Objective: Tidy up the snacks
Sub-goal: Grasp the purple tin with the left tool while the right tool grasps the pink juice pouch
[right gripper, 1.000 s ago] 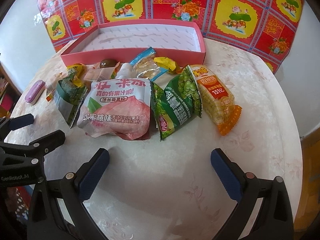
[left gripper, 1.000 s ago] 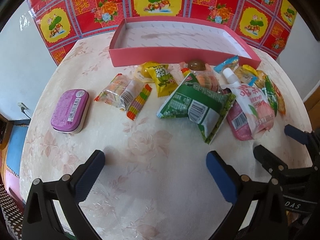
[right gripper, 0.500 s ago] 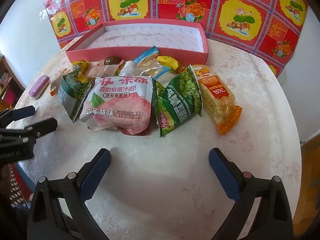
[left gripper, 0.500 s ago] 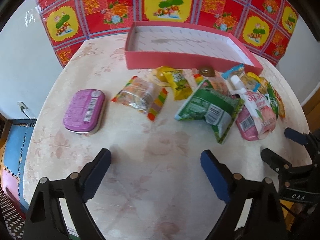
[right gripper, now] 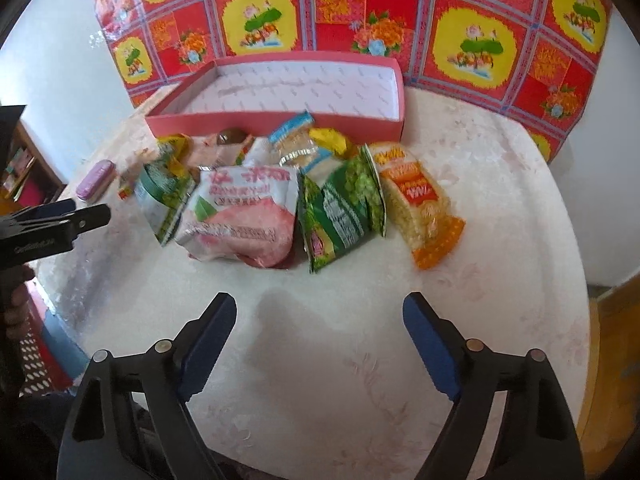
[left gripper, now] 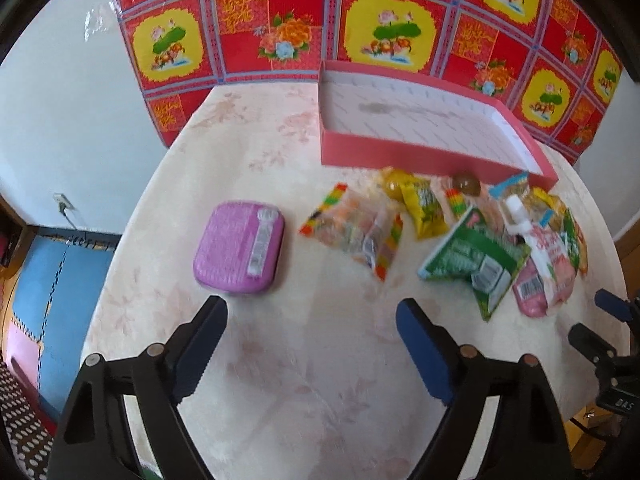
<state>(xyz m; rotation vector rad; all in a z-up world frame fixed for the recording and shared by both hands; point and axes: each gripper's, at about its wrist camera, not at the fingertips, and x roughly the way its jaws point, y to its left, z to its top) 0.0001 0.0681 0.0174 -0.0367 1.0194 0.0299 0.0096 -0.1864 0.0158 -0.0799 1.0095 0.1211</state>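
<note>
A pile of snack packs lies on the round table in front of an empty pink box. A purple tin lies apart at the left, just beyond my left gripper, which is open and empty. Next to the tin is a clear rainbow-edged candy pack. My right gripper is open and empty, short of a pink peach pouch, a green pea bag and an orange cracker pack. A green bag lies left of the pouch.
A red and yellow patterned cloth hangs behind the box. The table's edge curves close at the right. The left gripper also shows in the right wrist view. Blue floor mats lie below at the left.
My left gripper has swung left, so the purple tin now sits nearly ahead of it. My right gripper has shifted only slightly. Both stay open.
</note>
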